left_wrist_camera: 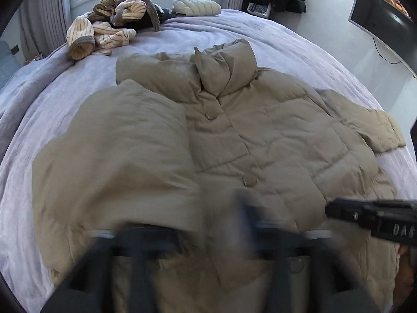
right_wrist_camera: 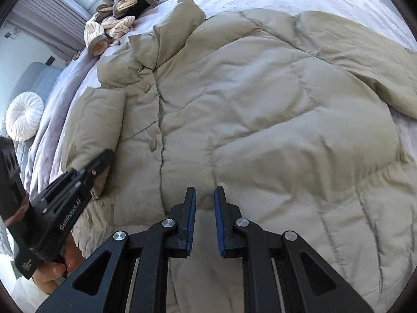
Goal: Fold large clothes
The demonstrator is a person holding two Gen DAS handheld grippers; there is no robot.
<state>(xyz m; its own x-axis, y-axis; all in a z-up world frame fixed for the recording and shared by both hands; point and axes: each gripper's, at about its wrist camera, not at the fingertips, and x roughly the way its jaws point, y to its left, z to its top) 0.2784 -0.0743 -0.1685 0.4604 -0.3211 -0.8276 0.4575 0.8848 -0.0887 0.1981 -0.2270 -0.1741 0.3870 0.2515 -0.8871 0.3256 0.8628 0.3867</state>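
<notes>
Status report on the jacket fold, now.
Right gripper open, empty, over the beige quilted puffer jacket. Left gripper beside it, state unclear. Jacket buttoned on the lilac bedspread, one sleeve folded in. Striped clothes pile far off.

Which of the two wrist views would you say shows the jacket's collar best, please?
The left wrist view: the beige jacket's collar sits near the frame's centre, facing the camera, with the snap buttons below it. The right wrist view shows the collar only obliquely near the top edge, distorted by the fisheye.
</notes>
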